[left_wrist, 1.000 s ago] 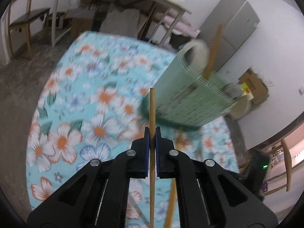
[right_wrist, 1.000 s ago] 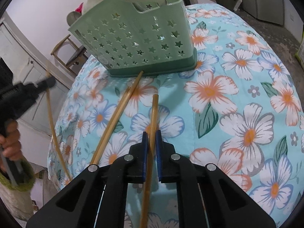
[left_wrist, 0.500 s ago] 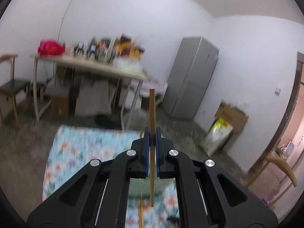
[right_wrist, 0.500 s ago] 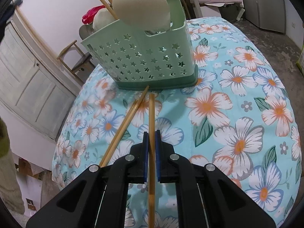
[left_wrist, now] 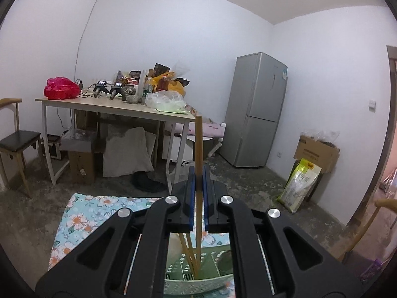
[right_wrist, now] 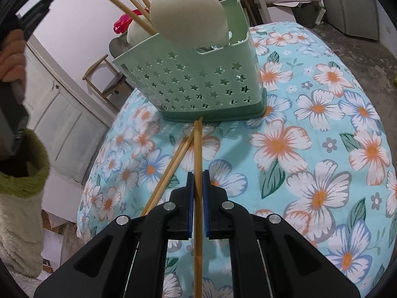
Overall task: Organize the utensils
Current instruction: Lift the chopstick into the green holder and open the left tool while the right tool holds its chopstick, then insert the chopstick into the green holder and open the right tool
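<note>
Standing near upright, one chopstick (left_wrist: 198,149) is pinched in the closed left gripper (left_wrist: 198,186), its lower tip down in the green basket (left_wrist: 198,284). Only the right wrist view shows the closed right gripper (right_wrist: 197,191) clamping a second chopstick (right_wrist: 197,154), which points toward the basket's base above a loose pair (right_wrist: 171,166) on the floral cloth (right_wrist: 310,149).

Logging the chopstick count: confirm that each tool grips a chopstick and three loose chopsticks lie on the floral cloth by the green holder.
Wrong count. The right wrist view shows one loose chopstick on the floral cloth before the green holder. Both the left tool and right tool do grip a chopstick.
</note>
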`<state>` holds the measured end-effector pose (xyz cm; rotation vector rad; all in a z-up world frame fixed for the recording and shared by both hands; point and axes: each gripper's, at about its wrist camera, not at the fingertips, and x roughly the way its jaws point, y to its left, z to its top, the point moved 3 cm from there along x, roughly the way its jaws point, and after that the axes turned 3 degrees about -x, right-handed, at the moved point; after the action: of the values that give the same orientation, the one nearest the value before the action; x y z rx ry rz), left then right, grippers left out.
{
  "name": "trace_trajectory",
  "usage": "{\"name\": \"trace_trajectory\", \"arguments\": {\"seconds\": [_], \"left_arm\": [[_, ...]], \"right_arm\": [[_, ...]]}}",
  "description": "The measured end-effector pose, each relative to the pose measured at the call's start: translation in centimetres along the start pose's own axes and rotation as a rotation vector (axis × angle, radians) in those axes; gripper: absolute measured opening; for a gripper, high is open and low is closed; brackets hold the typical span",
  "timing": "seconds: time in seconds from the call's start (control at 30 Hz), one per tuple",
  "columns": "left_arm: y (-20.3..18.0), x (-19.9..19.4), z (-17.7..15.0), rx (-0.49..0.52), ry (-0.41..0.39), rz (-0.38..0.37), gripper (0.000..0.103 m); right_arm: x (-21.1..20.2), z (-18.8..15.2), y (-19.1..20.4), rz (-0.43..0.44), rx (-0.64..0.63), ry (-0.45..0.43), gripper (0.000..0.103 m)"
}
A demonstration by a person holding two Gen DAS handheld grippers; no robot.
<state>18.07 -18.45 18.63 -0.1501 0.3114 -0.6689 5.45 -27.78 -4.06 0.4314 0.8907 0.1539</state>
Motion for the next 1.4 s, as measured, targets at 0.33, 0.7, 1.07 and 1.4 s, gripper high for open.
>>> {"name": "trace_trajectory", "arguments": {"seconds": [0.33,0.7,1.07,1.4], "left_arm": [[1.1,2.5,-4.2,0.012,0.085,0.011,0.004],[4.7,-1.9,-5.9,-0.043,0.06,0.1,0.053],[8.7,-8.5,-8.9,-0.073,0.118,0.177,0.075],[11.4,-10.9,-15.8,-0.163,0.277,0.212,0.083]], "right_arm": [[-0.2,0.2,-0.4,0.0,0.007,-0.008,0.007],[-2.6,0.9,-0.4,-0.027,-0.001,-0.058,0.007],[-7.7,3.0,1.6,-0.006,-0.032,-0.208,0.007],[-14.4,8.9,5.9,-0.004,-0.154,-0.454,0.007]]}}
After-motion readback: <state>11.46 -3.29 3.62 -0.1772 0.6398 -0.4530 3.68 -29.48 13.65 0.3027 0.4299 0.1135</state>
